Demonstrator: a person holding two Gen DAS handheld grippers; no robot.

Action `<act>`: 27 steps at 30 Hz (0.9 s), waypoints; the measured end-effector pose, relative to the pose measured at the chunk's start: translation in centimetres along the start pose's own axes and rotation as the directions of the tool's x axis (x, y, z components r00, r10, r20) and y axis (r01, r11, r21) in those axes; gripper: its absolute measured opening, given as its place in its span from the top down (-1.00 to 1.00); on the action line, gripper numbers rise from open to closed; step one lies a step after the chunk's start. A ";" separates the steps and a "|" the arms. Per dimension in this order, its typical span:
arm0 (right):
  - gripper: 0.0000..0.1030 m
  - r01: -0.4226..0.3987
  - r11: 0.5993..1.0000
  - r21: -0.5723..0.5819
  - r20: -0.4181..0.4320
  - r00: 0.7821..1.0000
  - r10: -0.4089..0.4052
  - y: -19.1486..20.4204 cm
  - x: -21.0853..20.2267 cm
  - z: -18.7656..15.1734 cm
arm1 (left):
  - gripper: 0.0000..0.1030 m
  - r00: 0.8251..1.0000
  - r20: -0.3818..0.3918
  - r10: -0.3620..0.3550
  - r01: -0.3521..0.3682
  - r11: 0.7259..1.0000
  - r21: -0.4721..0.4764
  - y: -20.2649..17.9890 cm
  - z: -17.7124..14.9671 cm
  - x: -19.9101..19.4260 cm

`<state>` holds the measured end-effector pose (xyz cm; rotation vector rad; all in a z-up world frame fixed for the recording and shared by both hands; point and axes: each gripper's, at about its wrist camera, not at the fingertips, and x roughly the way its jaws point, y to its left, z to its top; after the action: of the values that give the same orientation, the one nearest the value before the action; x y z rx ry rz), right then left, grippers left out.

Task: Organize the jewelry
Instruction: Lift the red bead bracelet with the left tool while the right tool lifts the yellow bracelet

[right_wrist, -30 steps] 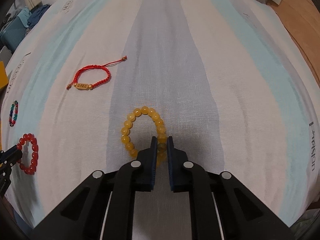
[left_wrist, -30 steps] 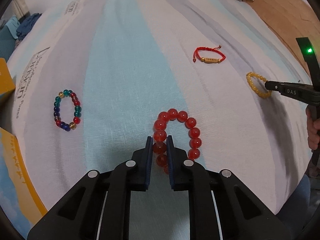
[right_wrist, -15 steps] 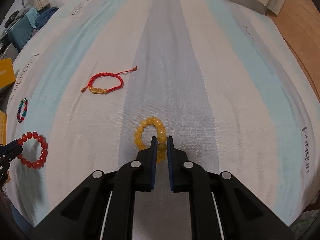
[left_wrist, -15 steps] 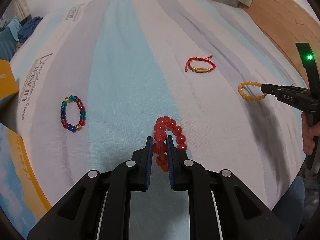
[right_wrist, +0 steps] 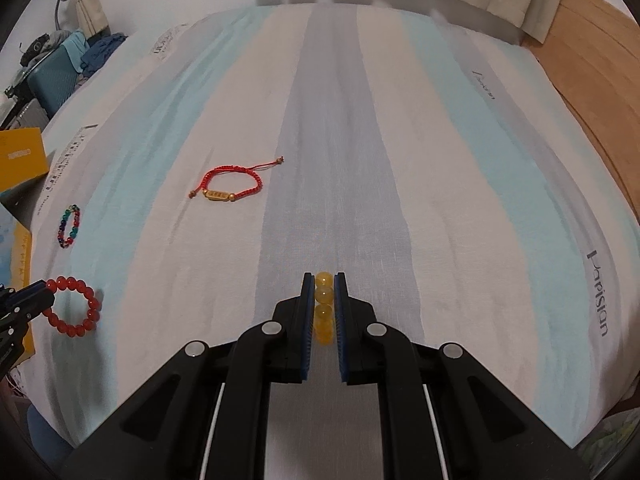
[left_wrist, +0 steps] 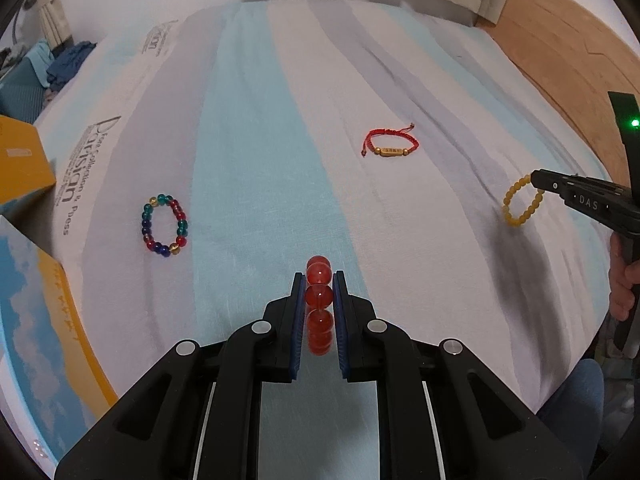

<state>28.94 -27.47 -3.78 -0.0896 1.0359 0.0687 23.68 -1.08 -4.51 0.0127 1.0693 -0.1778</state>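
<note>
The red bead bracelet, glossy round beads, hangs edge-on at 6 o'clock, pinched by the left gripper above the striped bedsheet. The right gripper likewise clamps the yellow bead bracelet at 6 o'clock.

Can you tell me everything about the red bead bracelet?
The red bead bracelet is a ring of round, glossy, see-through red beads that look like glass. The left gripper is shut on a few beads, so the loop hangs edge-on in its own camera. From the right camera it shows as a full circle beside the striped sheet.
</note>
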 end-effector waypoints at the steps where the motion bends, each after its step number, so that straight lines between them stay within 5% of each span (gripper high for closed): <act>1: 0.82 0.000 1.000 0.002 0.006 1.000 0.000 0.0 -0.4 -0.3 | 0.76 1.000 0.001 0.005 -0.005 1.000 0.004 -0.1 0.0 -0.3; 27: 0.82 -0.028 1.000 0.007 0.065 0.998 0.027 3.3 -7.7 -4.8 | 0.76 0.996 0.083 0.039 -0.039 0.999 -0.008 -0.2 -3.5 -8.5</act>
<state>20.57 -24.78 0.29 -0.0658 0.9724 0.0922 16.63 0.28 1.22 0.0202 0.9855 -0.1383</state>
